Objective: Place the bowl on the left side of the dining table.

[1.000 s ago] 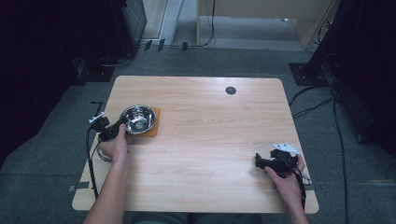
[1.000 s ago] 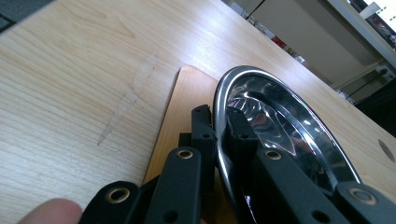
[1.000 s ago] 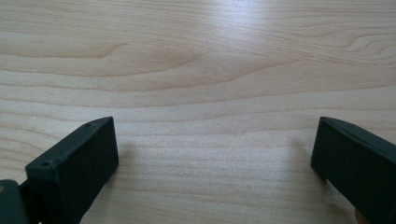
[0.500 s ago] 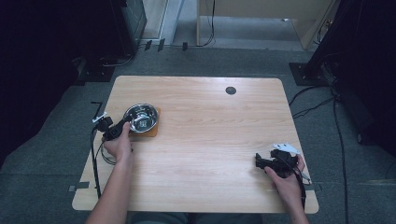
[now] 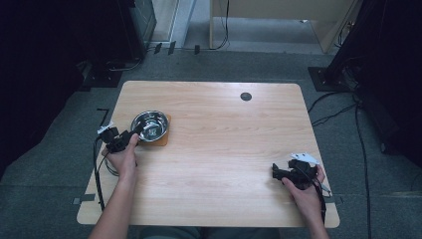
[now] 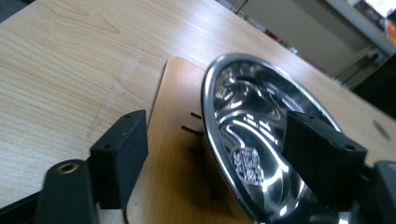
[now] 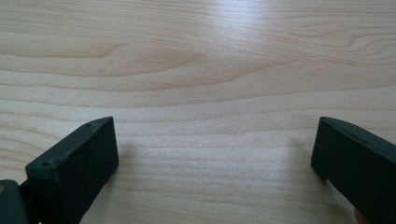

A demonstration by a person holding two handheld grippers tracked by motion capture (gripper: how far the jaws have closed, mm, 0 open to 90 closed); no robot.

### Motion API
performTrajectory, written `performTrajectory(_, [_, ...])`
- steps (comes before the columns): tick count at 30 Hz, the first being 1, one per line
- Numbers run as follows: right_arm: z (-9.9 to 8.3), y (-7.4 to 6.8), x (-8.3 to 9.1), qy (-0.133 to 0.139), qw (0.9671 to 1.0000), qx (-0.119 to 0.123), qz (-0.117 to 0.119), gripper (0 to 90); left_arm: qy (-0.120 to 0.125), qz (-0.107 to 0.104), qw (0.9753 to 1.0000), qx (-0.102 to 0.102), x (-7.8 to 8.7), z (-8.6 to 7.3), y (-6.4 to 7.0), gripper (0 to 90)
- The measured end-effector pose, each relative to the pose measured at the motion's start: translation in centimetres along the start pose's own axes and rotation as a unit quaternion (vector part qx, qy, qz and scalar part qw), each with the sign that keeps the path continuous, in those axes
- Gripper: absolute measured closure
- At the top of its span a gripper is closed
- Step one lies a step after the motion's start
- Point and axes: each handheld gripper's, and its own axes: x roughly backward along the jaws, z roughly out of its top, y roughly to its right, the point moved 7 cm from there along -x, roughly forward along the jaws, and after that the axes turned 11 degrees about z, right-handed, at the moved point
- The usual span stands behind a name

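While the table [image 5: 219,149] sits mostly bare, a steel bowl [image 5: 150,125] rests on a wooden mat [image 5: 163,138] near its left edge. Left gripper [image 5: 133,134] jaws spread, straddling the bowl's rim: one inside, one outside over the mat. Right gripper [image 5: 274,172] near front right, jaws spread wide over bare wood.
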Motion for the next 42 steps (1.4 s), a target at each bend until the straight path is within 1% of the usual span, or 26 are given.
performTrajectory(2, [0.0,0.0,0.0,0.000,1.0000,0.000,0.000,0.1,-0.005,0.008,0.9998,-0.017,0.2,-0.4,0.0,19.1])
performTrajectory(3, [0.0,0.0,0.0,0.000,1.0000,0.000,0.000,0.1,-0.006,0.013,0.9996,-0.023,0.4,-0.5,0.0,18.4])
performTrajectory(4, [0.0,0.0,0.0,0.000,1.0000,0.000,0.000,0.1,-0.004,0.013,0.9995,-0.028,0.6,-0.6,-0.1,18.2])
performTrajectory(5, [0.0,0.0,0.0,0.000,1.0000,0.000,0.000,0.1,-0.004,0.013,0.9995,-0.028,0.6,-0.6,-0.1,17.9])
performTrajectory(6, [0.0,0.0,0.0,0.000,1.0000,0.000,0.000,0.1,-0.002,0.012,0.9993,-0.034,0.9,-0.7,0.0,17.9])
performTrajectory(8, [0.0,0.0,0.0,0.000,1.0000,0.000,0.000,0.0,0.005,0.018,0.9983,-0.056,1.4,-0.7,-0.1,16.9])
performTrajectory(10, [0.0,0.0,0.0,0.000,1.0000,0.000,0.000,0.0,0.010,0.015,0.9975,-0.069,2.1,-0.8,-0.1,16.9])
performTrajectory(14, [0.0,0.0,0.0,0.000,1.0000,0.000,0.000,0.0,0.014,0.012,0.9968,-0.077,3.0,-1.0,0.0,16.9])
performTrajectory(15, [0.0,0.0,0.0,0.000,1.0000,0.000,0.000,0.1,0.018,0.006,0.9964,-0.083,3.5,-1.1,0.1,16.9])
performTrajectory(16, [0.0,0.0,0.0,0.000,1.0000,-0.001,0.000,0.1,0.018,0.007,0.9960,-0.088,3.7,-1.2,0.1,16.8])
performTrajectory(17, [0.0,0.0,0.0,0.000,1.0000,0.000,0.000,0.1,0.018,0.007,0.9960,-0.088,3.7,-1.2,0.1,16.8])
performTrajectory(18, [0.0,0.0,0.0,0.000,1.0000,0.000,0.000,0.1,0.017,0.006,0.9953,-0.095,4.2,-1.5,0.0,16.8])
performTrajectory(20, [0.0,0.0,0.0,-0.001,1.0000,0.000,0.000,0.1,0.016,0.007,0.9952,-0.096,4.4,-1.6,-0.1,16.9])
performTrajectory(21, [0.0,0.0,0.0,-0.001,1.0000,0.000,0.000,0.1,0.016,0.004,0.9949,-0.100,4.8,-1.9,-0.3,16.9])
performTrajectory(23, [0.0,0.0,0.0,-0.001,1.0000,0.000,0.000,0.1,0.015,0.005,0.9947,-0.102,5.0,-2.1,-0.3,16.9])
performTrajectory(25, [0.0,0.0,0.0,0.000,1.0000,0.000,0.000,0.1,0.013,0.003,0.9940,-0.109,5.5,-2.5,-0.5,16.8])
performTrajectory(28, [0.0,0.0,0.0,-0.001,1.0000,0.000,0.000,0.1,0.010,0.002,0.9933,-0.115,6.3,-3.4,-0.8,16.9])
performTrajectory(30, [0.0,0.0,0.0,0.000,1.0000,0.000,0.000,0.1,0.009,0.001,0.9931,-0.117,6.5,-3.6,-0.9,16.8])
performTrajectory(31, [0.0,0.0,0.0,0.000,1.0000,0.000,0.000,0.0,0.004,0.005,0.9924,-0.123,6.7,-4.0,-1.1,16.9])
performTrajectory(33, [0.0,0.0,0.0,0.000,1.0000,0.000,0.000,0.0,0.003,0.006,0.9921,-0.125,6.9,-4.2,-1.2,16.8])
performTrajectory(34, [0.0,0.0,0.0,0.000,1.0000,0.000,0.000,0.1,-0.002,0.006,0.9910,-0.134,7.1,-4.7,-1.3,16.8])
performTrajectory(35, [0.0,0.0,0.0,0.000,1.0000,0.000,0.000,0.1,-0.002,0.006,0.9910,-0.134,7.1,-4.7,-1.3,16.8])
performTrajectory(39, [0.0,0.0,0.0,0.000,1.0000,-0.001,0.000,0.0,-0.013,0.009,0.9885,-0.150,7.7,-5.7,-1.6,16.9])
performTrajectory(40, [0.0,0.0,0.0,0.000,1.0000,-0.001,0.000,0.0,-0.014,0.009,0.9881,-0.153,8.1,-6.1,-1.8,16.8])
performTrajectory(42, [0.0,0.0,0.0,0.000,1.0000,0.000,0.000,0.1,-0.015,0.008,0.9876,-0.156,8.3,-6.2,-2.0,16.9])
